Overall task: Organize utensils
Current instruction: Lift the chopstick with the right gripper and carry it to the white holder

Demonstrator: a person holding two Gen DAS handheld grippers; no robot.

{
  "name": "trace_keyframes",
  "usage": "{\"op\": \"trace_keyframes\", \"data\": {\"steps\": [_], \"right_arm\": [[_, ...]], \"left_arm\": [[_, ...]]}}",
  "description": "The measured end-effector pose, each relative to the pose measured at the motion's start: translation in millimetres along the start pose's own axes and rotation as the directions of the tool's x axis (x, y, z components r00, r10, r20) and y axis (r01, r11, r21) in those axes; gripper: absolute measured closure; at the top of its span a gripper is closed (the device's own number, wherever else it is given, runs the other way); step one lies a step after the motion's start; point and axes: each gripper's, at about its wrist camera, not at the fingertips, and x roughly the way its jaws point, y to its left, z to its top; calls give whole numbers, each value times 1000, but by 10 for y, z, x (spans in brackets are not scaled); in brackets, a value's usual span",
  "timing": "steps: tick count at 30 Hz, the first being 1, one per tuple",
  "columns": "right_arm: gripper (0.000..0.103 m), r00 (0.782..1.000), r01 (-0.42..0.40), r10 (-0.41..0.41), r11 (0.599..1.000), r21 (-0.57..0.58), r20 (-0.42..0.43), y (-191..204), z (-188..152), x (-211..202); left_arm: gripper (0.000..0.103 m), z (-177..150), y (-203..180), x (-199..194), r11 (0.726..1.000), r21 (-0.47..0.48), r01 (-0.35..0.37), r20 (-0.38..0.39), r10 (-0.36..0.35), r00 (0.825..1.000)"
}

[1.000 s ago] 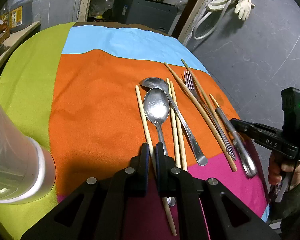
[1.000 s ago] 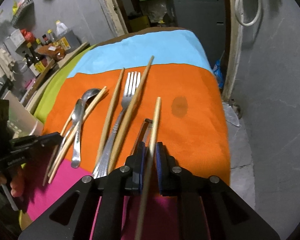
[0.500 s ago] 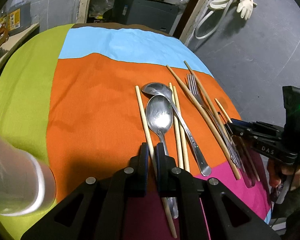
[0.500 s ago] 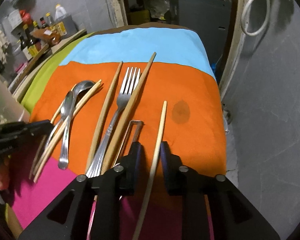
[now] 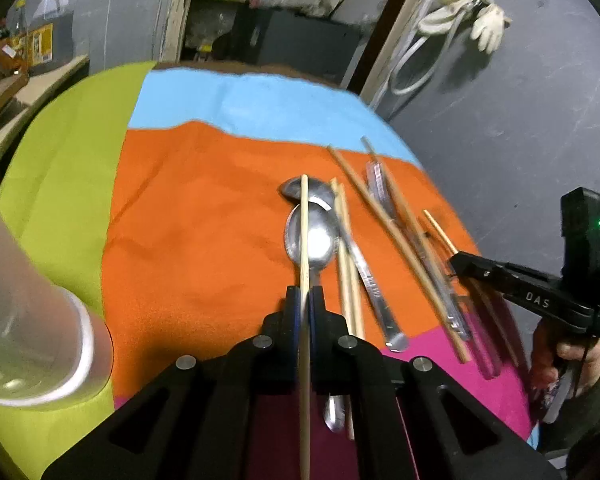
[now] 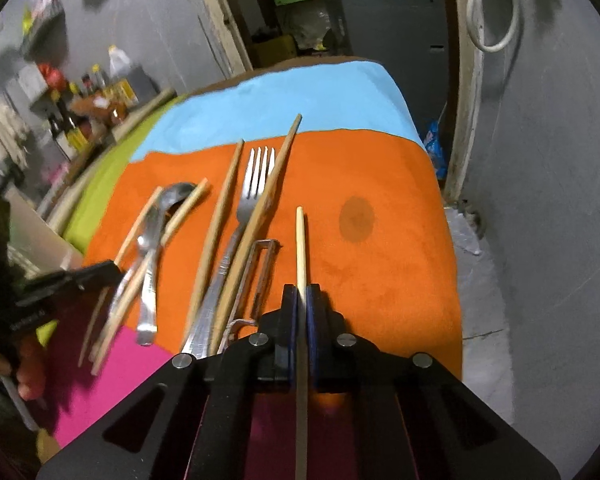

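chopsticks [image 6: 216, 224]: 6 | spoons [image 5: 310, 240]: 2 | fork [image 6: 256, 184]: 1 | tongs [image 6: 301, 300]: 2

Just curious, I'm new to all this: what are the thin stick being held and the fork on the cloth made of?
The stick looks like pale, matte wood or bamboo; the grain is too small to tell which. The fork looks like polished metal, probably stainless steel: silvery and reflective.

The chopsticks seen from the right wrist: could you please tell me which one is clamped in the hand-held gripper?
It is the pale, thin chopstick farthest right, running straight up from the right hand-held gripper, whose pads pinch it. The others lie loose on the cloth beside the fork.
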Motion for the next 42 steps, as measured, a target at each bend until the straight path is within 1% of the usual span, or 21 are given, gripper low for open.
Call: {"op": "trace_keyframes", "data": {"steps": [3, 6, 10, 11, 12, 14, 15, 17, 18, 21, 24, 26, 28, 29, 31, 32, 35, 37, 39, 41, 42], "right_arm": [[100, 996, -23, 23, 1000, -5, 86, 66, -47, -174], [100, 980, -40, 45, 999, -32, 193, 194, -113, -366], [100, 928, -61, 91, 994, -95, 362, 421, -187, -638], [100, 911, -64, 102, 992, -108, 399, 480, -185, -692], [100, 893, -75, 121, 990, -121, 433, 538, -175, -734], [100, 850, -108, 169, 983, -149, 498, 676, -147, -831], [100, 835, -117, 184, 980, -159, 519, 743, -115, -849], [100, 788, -157, 235, 971, -183, 569, 904, -46, -905], [100, 770, -171, 252, 966, -191, 586, 974, -16, -924], [100, 708, -226, 321, 947, -228, 629, 1221, 109, -967], [100, 650, -293, 405, 914, -279, 643, 1538, 253, -970], [100, 612, -352, 470, 882, -313, 636, 1782, 361, -934], [100, 579, -401, 512, 857, -324, 635, 1992, 425, -888], [100, 564, -430, 536, 840, -331, 629, 2100, 473, -841], [100, 542, -464, 562, 820, -335, 625, 2266, 537, -774], [100, 531, -478, 572, 811, -336, 625, 2323, 570, -754], [100, 499, -504, 585, 796, -335, 639, 2515, 684, -635], [100, 485, -500, 574, 801, -330, 659, 2565, 718, -585], [100, 480, -492, 539, 819, -296, 692, 2588, 737, -479], [100, 491, -481, 504, 837, -261, 711, 2583, 760, -368], [100, 494, -472, 491, 845, -253, 718, 2561, 751, -341]], "left_arm": [[101, -26, -81, -154, 1000, 31, 3, 80, -5, 997], [101, -48, -166, -307, 998, 61, -15, 185, 3, 983], [101, -89, -241, -497, 995, 77, -63, 329, 34, 944], [101, -84, -246, -544, 995, 76, -63, 364, 32, 931], [101, -105, -254, -615, 995, 75, -65, 408, 29, 913], [101, -118, -261, -763, 995, 73, -65, 487, 22, 873], [101, -99, -248, -858, 995, 68, -68, 524, 22, 851], [101, -106, -222, -1020, 995, 52, -81, 584, 35, 811], [101, -91, -192, -1122, 995, 38, -87, 614, 46, 788], [101, 0, -63, -1383, 994, 3, -110, 671, 80, 737], [101, 62, 138, -1624, 991, -46, -127, 706, 122, 698], [101, 103, 356, -1761, 982, -101, -158, 723, 181, 666], [101, 104, 566, -1855, 973, -150, -176, 729, 229, 645], [101, 102, 677, -1878, 969, -175, -175, 728, 246, 639], [101, 83, 943, -1966, 964, -232, -134, 732, 263, 628], [101, 85, 1062, -2011, 961, -254, -113, 740, 268, 618], [101, 86, 1286, -2110, 949, -295, -111, 761, 304, 573], [101, 77, 1412, -2147, 936, -332, -114, 768, 338, 545], [101, 65, 1509, -2140, 925, -365, -102, 769, 361, 528], [101, 44, 1549, -2130, 916, -384, -113, 767, 385, 513], [101, 35, 1564, -2105, 911, -393, -123, 767, 399, 502]]}}
